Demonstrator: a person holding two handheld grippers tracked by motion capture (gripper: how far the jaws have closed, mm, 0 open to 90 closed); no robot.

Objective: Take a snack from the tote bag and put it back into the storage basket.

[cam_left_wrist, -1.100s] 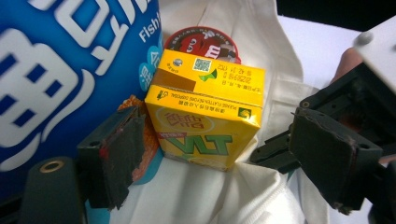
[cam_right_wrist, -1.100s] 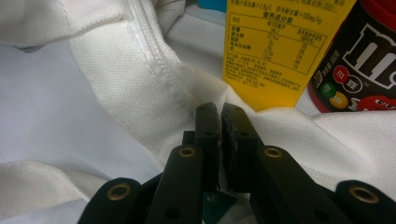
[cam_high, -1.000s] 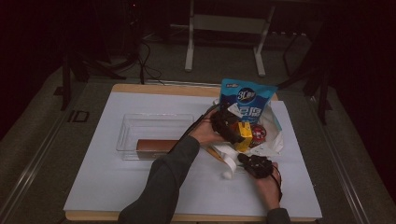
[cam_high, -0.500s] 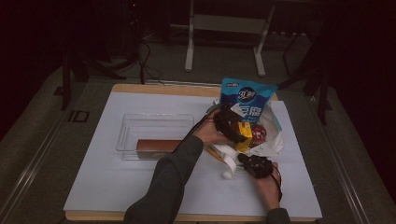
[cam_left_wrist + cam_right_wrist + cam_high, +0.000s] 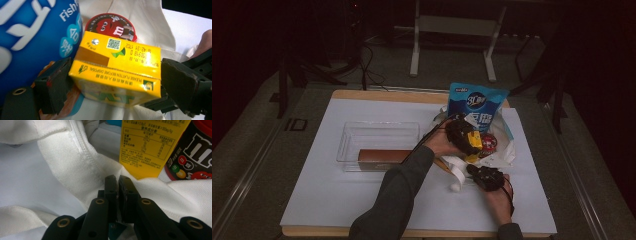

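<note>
Evidently the carton [image 5: 117,72] is clamped between the left gripper [image 5: 117,82] jaws while the bag [image 5: 75,170] rim is pinched shut by the right gripper [image 5: 118,182], so the carton is best lowered upright beside the tin [image 5: 110,26].

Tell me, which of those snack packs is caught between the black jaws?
The yellow carton, between the left gripper jaws; the blue bag and red-lidded M&M's tub sit behind it, ungripped.
</note>
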